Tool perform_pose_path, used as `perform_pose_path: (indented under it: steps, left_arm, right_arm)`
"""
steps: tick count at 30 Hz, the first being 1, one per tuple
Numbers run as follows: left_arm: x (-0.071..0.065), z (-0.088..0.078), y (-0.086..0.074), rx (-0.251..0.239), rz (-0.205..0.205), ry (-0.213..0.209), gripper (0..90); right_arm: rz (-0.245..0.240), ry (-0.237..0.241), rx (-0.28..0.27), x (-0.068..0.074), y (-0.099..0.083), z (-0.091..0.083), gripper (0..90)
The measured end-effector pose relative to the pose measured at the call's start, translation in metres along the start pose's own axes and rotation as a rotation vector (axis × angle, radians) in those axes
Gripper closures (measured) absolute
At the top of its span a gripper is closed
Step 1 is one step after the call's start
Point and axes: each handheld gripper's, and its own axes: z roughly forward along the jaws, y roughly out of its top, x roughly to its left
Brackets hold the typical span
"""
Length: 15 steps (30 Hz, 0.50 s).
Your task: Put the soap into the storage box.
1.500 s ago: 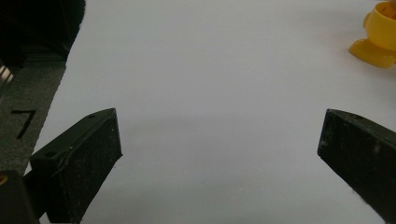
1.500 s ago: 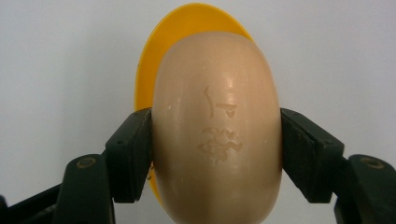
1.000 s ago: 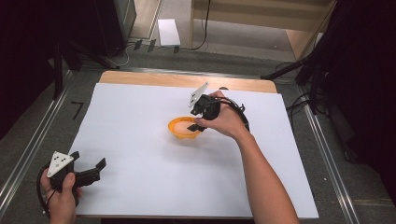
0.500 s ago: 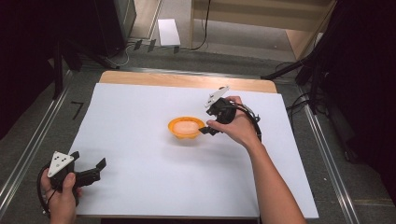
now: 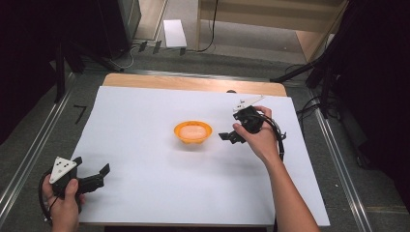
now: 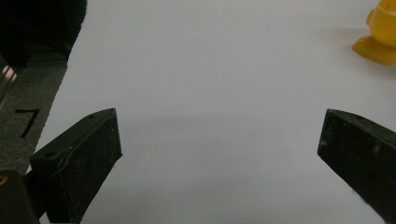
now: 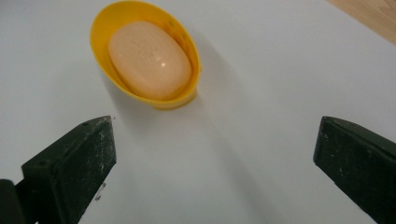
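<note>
Both tongs, left (image 5: 92, 176) and right (image 5: 227, 137), gape (right just opening).

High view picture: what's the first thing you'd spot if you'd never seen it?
The bright orange dish, alone in the middle of the white table cover, holding a pale oval soap. Next, the right hand-held gripper just right of the dish, jaws just opened wide with nothing between them. The left hand-held gripper sits open at the near left corner.
</note>
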Motion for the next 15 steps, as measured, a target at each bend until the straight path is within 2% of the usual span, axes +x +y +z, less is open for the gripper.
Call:
perform_pose_path:
  steps: [2,7,10,15]
  left_arm:
    - [0.000,0.000,0.000,0.002,-0.002,-0.001,0.0]
    - [0.001,0.000,0.000,0.001,-0.012,-0.002,0.0]
    - [0.001,0.000,0.000,0.000,-0.011,0.000,0.0]
    - [0.001,0.000,0.000,0.003,-0.010,0.002,0.0]
  right_arm:
    - [0.012,-0.014,-0.005,0.000,-0.007,-0.001,0.0]
    - [0.075,-0.042,-0.030,-0.002,-0.030,-0.003,0.0]
    - [0.101,-0.039,-0.036,-0.003,-0.042,-0.005,0.0]
    - [0.119,-0.059,-0.051,-0.001,-0.058,-0.012,0.0]
